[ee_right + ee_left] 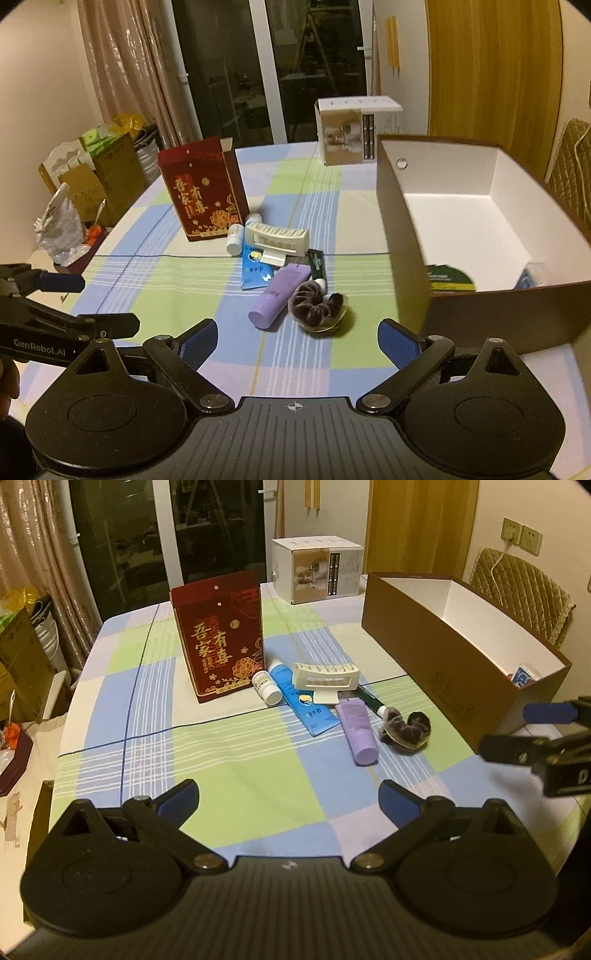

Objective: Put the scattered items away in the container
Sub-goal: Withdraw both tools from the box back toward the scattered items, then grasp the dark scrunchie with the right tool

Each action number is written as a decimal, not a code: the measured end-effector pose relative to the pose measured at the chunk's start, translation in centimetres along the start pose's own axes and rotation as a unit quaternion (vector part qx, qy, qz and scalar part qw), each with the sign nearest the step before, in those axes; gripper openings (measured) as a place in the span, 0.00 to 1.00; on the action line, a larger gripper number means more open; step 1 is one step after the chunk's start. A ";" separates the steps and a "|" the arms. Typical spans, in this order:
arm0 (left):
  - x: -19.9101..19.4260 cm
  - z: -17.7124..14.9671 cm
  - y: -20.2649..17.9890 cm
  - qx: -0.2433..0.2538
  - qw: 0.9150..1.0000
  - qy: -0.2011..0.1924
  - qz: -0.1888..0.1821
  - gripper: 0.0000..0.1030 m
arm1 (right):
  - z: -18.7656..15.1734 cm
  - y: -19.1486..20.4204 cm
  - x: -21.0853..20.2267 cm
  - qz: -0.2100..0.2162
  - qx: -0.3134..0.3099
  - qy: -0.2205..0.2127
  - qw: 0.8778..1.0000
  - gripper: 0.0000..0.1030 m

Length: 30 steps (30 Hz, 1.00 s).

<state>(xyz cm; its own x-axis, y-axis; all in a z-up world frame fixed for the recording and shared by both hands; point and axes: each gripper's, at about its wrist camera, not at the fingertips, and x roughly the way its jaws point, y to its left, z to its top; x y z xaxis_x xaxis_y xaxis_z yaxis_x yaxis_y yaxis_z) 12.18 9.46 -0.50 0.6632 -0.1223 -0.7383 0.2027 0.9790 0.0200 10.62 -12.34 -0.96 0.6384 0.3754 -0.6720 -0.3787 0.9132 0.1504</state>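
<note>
— counter (229, 768) first: what lies on its checked blue, green and white cloth?

— a loose heap near the middle. a small white pill bottle (266, 687) lies at the foot of an upright dark red gift box with gold lettering (221, 635). beside it lies a flat blue tube (301, 701), and a cream plastic comb-like rack (325, 675) rests across the tube's upper end. a lilac squeeze tube (357, 731) lies just right of the blue one, a dark green tube with a white cap (317, 266) behind it, and a dark purple velvet scrunchie (406, 729) touches the lilac tube's side.

— and the container?

— a long brown cardboard box with a white inside (454, 686) stands at the right, well apart from the heap. a blue packet (524, 674) and a round green label (448, 280) already lie in its near end.

— the grippers?

— left gripper (288, 801) hovers over bare cloth short of the heap, jaws spread wide, nothing between them. right gripper (297, 341) hangs just short of the scrunchie, jaws equally apart and empty.
</note>
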 end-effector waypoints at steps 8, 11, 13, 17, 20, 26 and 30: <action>3.3 0.5 0.6 0.014 1.000 0.000 -0.010 0.98 | -0.6 0.1 5.5 -0.023 0.009 0.023 0.999 0.77; 4.8 0.5 0.5 0.020 1.000 0.003 -0.013 0.98 | -0.5 -0.1 7.3 -0.035 0.011 0.024 0.999 0.77; 5.7 0.5 0.6 0.020 1.000 0.007 -0.013 0.98 | -0.4 -0.2 8.3 -0.044 0.008 0.022 0.999 0.77; 7.1 0.4 0.8 0.014 1.000 0.009 -0.016 0.98 | -0.1 -0.7 10.2 -0.056 0.005 0.028 0.998 0.69; 7.8 0.2 0.8 0.014 1.000 0.010 -0.018 0.98 | 0.0 -1.3 11.4 -0.063 0.010 0.033 0.997 0.69; 9.1 0.1 0.7 0.020 0.999 0.012 -0.029 0.95 | 0.1 -2.0 12.7 -0.062 0.007 0.040 0.997 0.57; 9.8 0.1 0.2 0.033 0.999 0.011 -0.034 0.95 | 0.1 -1.9 12.9 -0.060 -0.005 0.041 0.997 0.36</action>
<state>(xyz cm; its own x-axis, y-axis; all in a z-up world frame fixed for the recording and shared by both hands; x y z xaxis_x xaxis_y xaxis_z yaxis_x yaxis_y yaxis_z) 18.78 8.44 -7.68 0.6314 -0.1832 -0.7535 0.2933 0.9559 0.0133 19.57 -9.20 -9.83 0.6221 0.2498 -0.7420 -0.3102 0.9488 0.0594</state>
